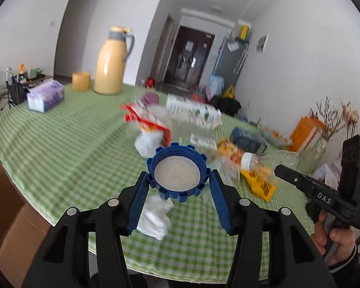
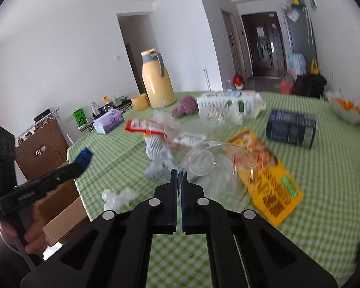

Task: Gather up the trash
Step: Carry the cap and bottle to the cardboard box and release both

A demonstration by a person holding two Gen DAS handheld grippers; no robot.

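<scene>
Above green-check table point(image 1: 60, 144): left claw point(image 1: 177, 180) grips blue ridged lid (white inside) point(image 1: 177, 174); right claw point(image 2: 179, 180) pinches clear glass rim point(image 2: 218, 168).

A woven green-and-white checked cloth point(image 1: 60, 144) is covering the bench. The blue cap point(image 1: 176, 172) is looking like matt ridged plastic around a pale, dull inner disc. The fingers point(image 1: 138, 206) are showing blue ribbed plastic pads on matt black plastic. The clear cup point(image 2: 216, 168) is gleaming like thin glossy plastic. The yellow packet point(image 2: 271, 184) is shining as printed film. The yellow jug point(image 1: 110, 67) is looking smooth and glossy. The crumpled tissue point(image 1: 156, 218) is looking soft and papery.
</scene>
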